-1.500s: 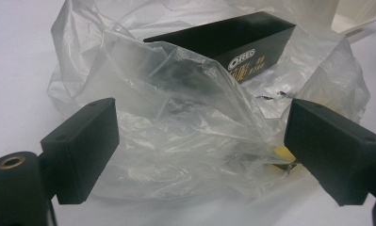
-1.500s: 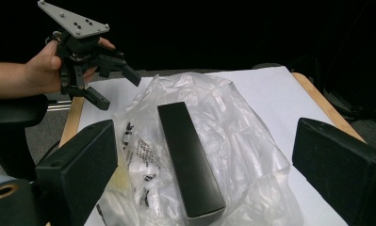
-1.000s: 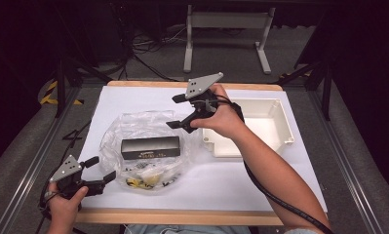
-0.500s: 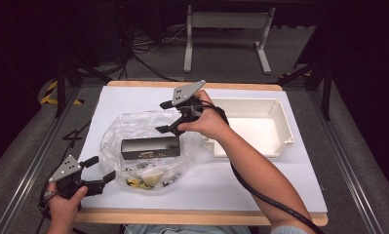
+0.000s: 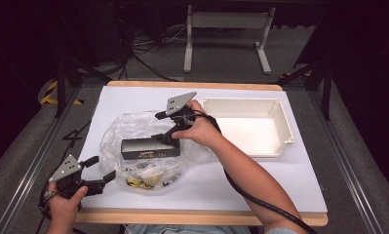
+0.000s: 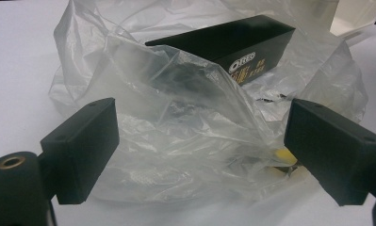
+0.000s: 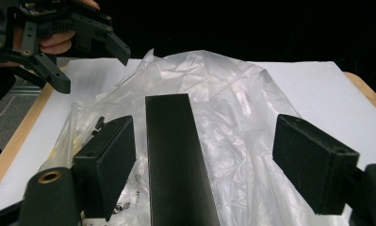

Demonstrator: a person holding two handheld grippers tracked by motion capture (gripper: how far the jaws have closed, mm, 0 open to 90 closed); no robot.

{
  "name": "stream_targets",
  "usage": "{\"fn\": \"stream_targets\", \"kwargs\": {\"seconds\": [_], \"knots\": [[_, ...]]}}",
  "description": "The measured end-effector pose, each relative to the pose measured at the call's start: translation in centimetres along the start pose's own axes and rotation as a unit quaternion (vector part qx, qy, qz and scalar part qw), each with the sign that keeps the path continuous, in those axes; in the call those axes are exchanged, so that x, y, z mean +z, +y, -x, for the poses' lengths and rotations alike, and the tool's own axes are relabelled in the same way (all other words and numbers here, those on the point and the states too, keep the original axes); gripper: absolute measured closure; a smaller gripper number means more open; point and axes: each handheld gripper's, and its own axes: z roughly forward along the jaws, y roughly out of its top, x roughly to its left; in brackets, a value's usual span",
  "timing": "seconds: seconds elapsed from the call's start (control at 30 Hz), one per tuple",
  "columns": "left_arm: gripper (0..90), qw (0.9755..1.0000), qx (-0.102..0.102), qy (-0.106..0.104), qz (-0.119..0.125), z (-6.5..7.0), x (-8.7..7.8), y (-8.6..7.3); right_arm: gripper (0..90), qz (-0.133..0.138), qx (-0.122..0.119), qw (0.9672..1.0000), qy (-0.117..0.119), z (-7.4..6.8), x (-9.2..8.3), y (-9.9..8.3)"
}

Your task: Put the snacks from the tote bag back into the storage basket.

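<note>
Two tools, both with jaws spread and nothing between the pads. Right tool [image 5: 168, 127] hovers over the right end of the black box [image 5: 149, 147], jaws straddling its narrow end in the right gripper view, one pad nearer the box than the other, no contact I can confirm. Left tool [image 5: 100, 170] sits low at the near-left table edge, jaws wide, facing the bag [image 5: 144, 146] with film just ahead of the pads. Risks, as judgement: right tool closing off-centre could skew or tip the box; the pads may pinch loose film along with the cardboard, so the bag drags up too and the small items spill; slick film could let the box slide. Left tool could grab only a thin fold that slips out. Box is long, rectangular, matte black cardboard with light print, lying flat in the bag mid-table. Bag is thin, clear, crinkled, glossy. Small yellow-and-dark packets [image 5: 144, 175] lie in it near the front. White rigid tray [image 5: 278, 117], shallow, rectangular, sits right of the bag. Table [image 5: 299, 180] has a smooth white top with a wood edge.
</note>
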Motion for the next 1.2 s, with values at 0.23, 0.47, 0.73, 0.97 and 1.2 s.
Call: {"fn": "stream_targets", "kwargs": {"seconds": [0.23, 0.47, 0.73, 0.97, 1.2], "knots": [[11.5, 1.0000, 0.001, 0.000, 0.000, 0.0, 0.0, 0.0, 24.2, -0.012, 0.001, 0.9999, 0.013, -0.3, 1.4, -1.0], [11.5, 1.0000, 0.001, 0.000, 0.001, 0.0, 0.0, 0.0, 24.8, -0.018, 0.001, 0.9996, 0.021, -0.3, 2.7, -1.8], [11.5, 1.0000, 0.001, 0.000, 0.001, 0.0, 0.0, 0.0, 28.2, -0.038, 0.005, 0.9986, 0.036, -0.4, 4.0, -2.8], [11.5, 1.0000, 0.000, 0.000, 0.001, 0.0, 0.0, 0.0, 32.6, -0.046, 0.011, 0.9980, 0.042, -0.1, 4.4, -3.4], [11.4, 1.0000, 0.001, 0.000, 0.001, 0.0, 0.0, 0.0, 31.8, -0.066, 0.020, 0.9964, 0.048, 0.0, 5.1, -3.9]]}}
